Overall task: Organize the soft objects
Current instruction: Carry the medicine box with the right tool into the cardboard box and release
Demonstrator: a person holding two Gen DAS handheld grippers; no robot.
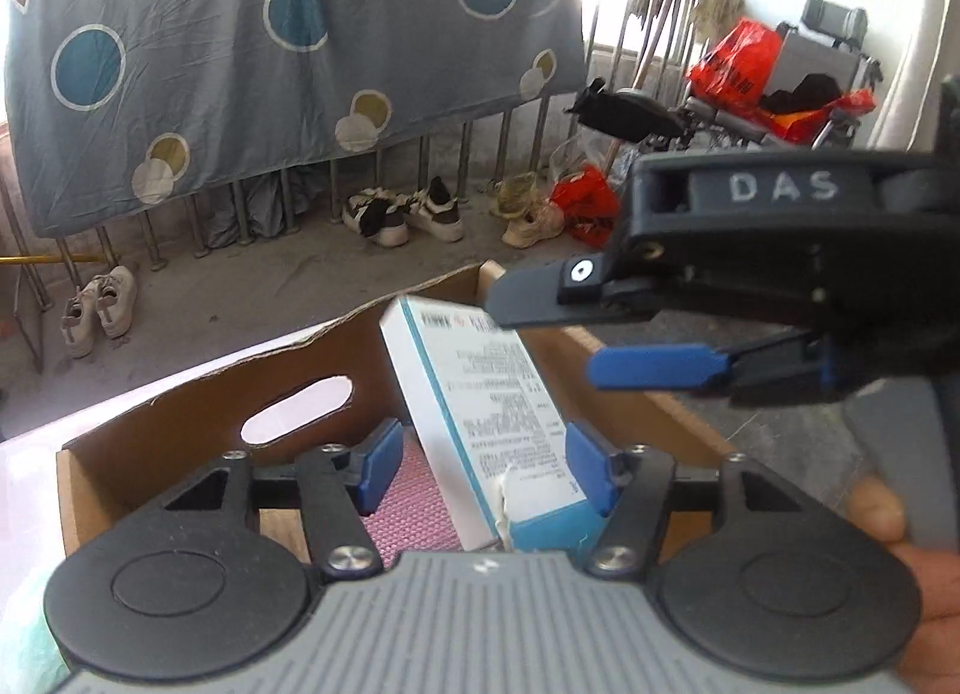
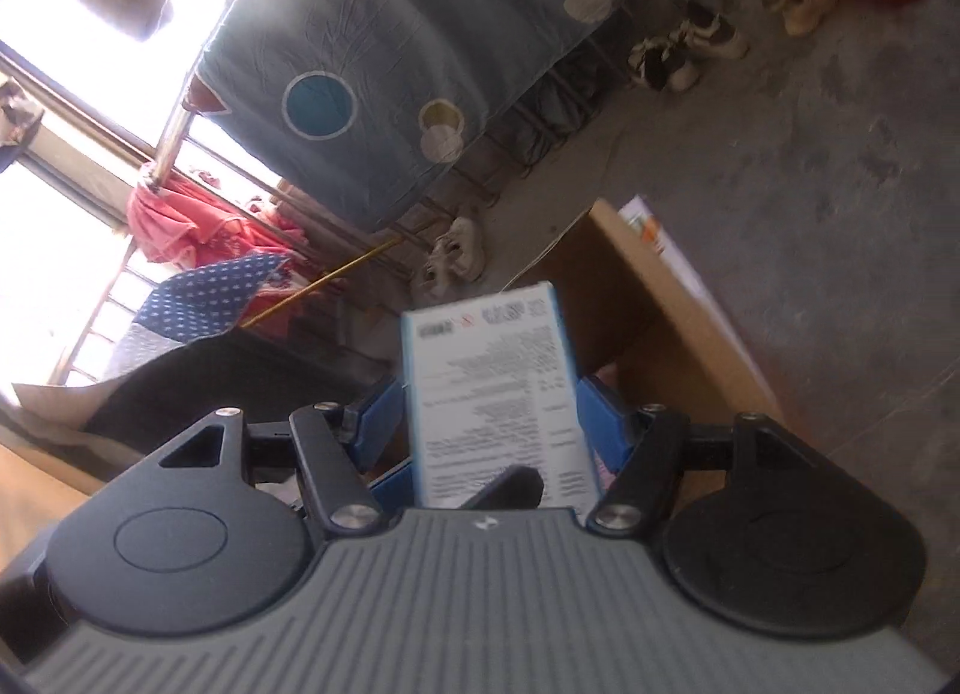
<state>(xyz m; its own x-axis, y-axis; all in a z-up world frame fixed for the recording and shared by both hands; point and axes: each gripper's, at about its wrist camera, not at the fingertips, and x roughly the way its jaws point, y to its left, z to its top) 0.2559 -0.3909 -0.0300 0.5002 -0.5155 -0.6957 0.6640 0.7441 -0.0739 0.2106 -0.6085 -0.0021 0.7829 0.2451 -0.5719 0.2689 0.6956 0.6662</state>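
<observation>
White-blue box clamped upright in right gripper jaws. Left gripper jaws parted, box unpressed, above cardboard carton.

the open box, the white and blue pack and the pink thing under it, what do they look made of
Open box: brown corrugated cardboard, matte; torn top edge and punched handle slot show it.
White and blue pack: probably thin printed card with a slight sheen; sharp folded edges, a torn corner showing white.
Pink thing: seemingly knitted or woven cloth; fine repeating mesh texture, exact fabric unclear.

"DAS" on right gripper
</observation>
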